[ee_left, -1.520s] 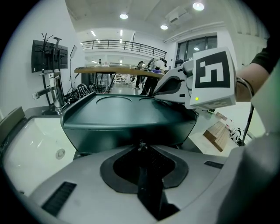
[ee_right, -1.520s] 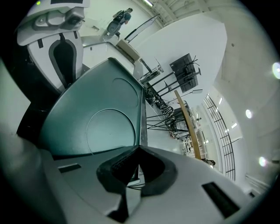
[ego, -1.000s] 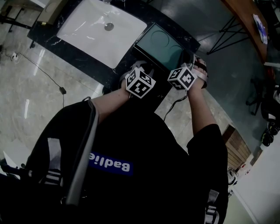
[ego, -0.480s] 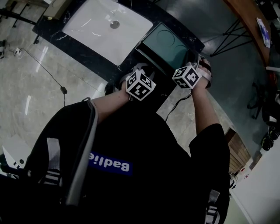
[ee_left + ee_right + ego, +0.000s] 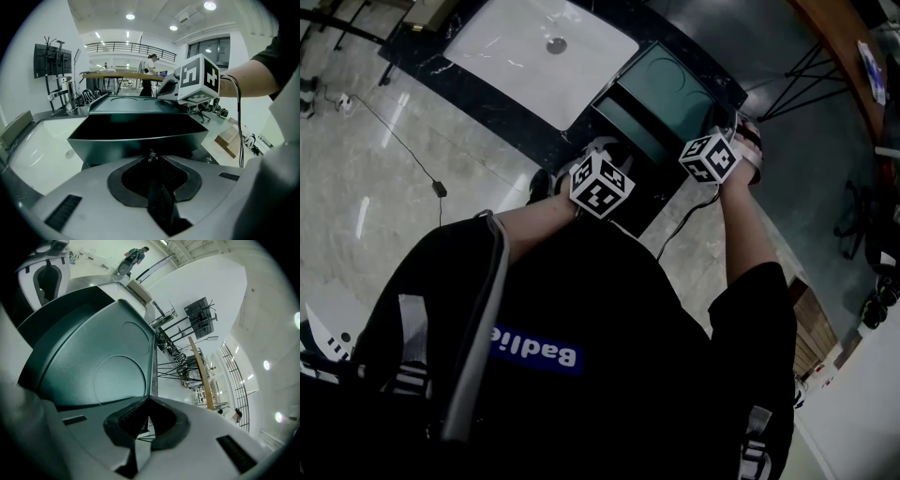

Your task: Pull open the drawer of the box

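The drawer (image 5: 136,138) is now further out of the box (image 5: 98,362) on the dark desk (image 5: 464,94). The left gripper (image 5: 151,155) fingers pinch its small pull. The right gripper (image 5: 148,398) fingers are closed together at the box's top edge. The head view hides both fingertips.

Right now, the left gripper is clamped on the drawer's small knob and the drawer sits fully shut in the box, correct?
Not quite: the drawer is pulled out of the box, its dark inside open, as the left gripper view shows. The rest holds: the left gripper is clamped on the drawer's small knob.
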A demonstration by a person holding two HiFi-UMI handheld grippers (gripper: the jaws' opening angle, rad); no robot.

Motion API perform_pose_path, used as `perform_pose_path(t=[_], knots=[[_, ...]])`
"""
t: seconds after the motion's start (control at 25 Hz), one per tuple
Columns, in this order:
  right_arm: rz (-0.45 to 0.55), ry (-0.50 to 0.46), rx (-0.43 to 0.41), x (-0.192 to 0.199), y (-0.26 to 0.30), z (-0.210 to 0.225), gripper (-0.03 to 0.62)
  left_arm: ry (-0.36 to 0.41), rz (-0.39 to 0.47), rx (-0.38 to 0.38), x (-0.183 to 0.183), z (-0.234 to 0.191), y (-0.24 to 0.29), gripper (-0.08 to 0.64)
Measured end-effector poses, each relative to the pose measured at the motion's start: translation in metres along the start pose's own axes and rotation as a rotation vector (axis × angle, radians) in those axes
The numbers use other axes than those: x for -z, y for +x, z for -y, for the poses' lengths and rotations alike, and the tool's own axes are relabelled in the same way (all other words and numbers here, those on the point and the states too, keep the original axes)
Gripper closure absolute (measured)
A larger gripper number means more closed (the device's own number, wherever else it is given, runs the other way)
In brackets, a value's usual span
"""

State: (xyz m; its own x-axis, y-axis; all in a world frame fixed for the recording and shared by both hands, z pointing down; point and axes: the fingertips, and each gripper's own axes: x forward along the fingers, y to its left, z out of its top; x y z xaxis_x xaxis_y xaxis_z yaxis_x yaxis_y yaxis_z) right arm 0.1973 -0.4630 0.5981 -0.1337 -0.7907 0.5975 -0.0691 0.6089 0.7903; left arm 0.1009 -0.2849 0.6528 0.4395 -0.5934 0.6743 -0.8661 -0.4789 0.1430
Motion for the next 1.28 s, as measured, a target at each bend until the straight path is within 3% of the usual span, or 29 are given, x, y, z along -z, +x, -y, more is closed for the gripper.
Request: perform_pose_path(t=[1.28], knots=[[0.009,-0.030,0.000,-0.004,-0.003,-0.011,0.594,0.011,-0.027,-0.045,0.020,0.010,-0.016,0.503]])
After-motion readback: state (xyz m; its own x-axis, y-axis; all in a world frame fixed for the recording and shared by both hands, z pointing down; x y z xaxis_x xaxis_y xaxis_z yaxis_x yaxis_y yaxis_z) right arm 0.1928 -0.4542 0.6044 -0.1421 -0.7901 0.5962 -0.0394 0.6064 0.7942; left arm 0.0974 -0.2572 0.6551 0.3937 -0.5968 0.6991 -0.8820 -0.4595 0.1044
